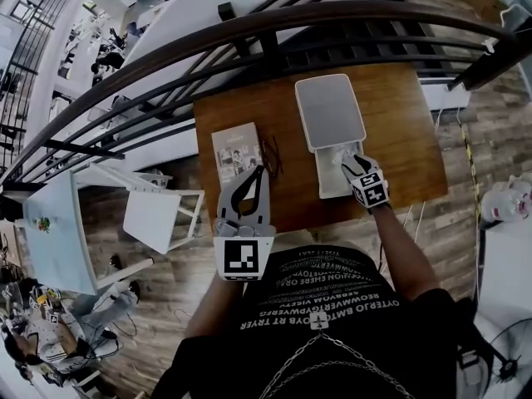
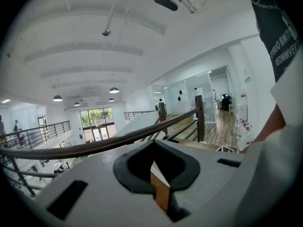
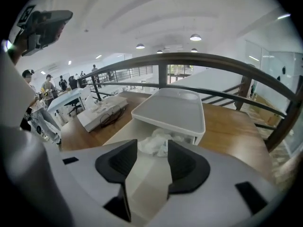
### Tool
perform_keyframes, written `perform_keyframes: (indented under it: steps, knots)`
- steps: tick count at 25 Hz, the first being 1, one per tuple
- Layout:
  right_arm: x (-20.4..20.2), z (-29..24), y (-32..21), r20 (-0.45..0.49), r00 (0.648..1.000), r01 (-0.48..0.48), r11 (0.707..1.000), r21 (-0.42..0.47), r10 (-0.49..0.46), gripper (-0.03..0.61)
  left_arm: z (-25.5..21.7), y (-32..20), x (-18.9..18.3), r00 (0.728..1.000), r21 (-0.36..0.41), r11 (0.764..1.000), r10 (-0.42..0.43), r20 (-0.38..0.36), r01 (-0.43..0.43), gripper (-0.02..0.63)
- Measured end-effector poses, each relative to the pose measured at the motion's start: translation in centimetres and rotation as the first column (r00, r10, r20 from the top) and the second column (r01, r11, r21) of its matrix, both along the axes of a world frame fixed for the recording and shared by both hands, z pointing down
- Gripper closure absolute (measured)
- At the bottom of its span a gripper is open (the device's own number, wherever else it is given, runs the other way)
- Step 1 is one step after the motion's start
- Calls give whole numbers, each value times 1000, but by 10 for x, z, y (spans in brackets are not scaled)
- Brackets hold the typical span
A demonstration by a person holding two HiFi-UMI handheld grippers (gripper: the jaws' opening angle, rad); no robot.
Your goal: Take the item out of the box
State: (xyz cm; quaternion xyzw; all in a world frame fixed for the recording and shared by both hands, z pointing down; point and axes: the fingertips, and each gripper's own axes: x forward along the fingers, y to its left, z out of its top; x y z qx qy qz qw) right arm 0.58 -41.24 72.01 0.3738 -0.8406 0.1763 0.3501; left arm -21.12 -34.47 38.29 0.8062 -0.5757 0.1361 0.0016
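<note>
Reaching up from the lower right of the head view, our bare right forearm tips the right claw [image 1: 356, 166] down over the open near end of the long white rectangular box [image 1: 326, 185]. Its jaws stand apart. The crumpled white paper-like item [image 3: 156, 143] lies in the box just beyond their tips, and neither pad presses it. The box's flat white lid [image 1: 330, 110] lies slid toward the far end, covering that part of the box.

We hold the left claw [image 1: 259, 171] nearly level at the near edge of the brown wooden counter [image 1: 399, 123], left of centre. Its jaws meet at the tips with nothing between them. It points at a pale printed booklet [image 1: 237, 152] lying flat on the counter.
</note>
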Motion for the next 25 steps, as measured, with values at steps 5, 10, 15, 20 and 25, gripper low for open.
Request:
perform_keyframes:
  steps: [5, 10, 15, 20, 25]
  knots:
    - [-2, 31, -16, -62, 998, -19, 999, -50, 16, 359, 7, -4, -21, 1000, -4, 1000, 5, 21, -5, 608]
    - [1, 42, -29, -146, 988, -66, 995, -79, 54, 341, 10, -7, -39, 1000, -27, 999, -27, 3, 27, 609]
    - [-3, 54, -27, -248, 968, -65, 992, -112, 36, 337, 14, -7, -49, 1000, -25, 1000, -19, -6, 19, 607]
    - [-2, 59, -25, -347, 937, -5, 997, -83, -24, 448, 17, -2, -48, 1000, -35, 999, -7, -11, 6, 607]
    - [0, 59, -18, -367, 927, 66, 997, -44, -77, 556, 20, 2, -37, 999, -26, 999, 33, -2, -33, 607]
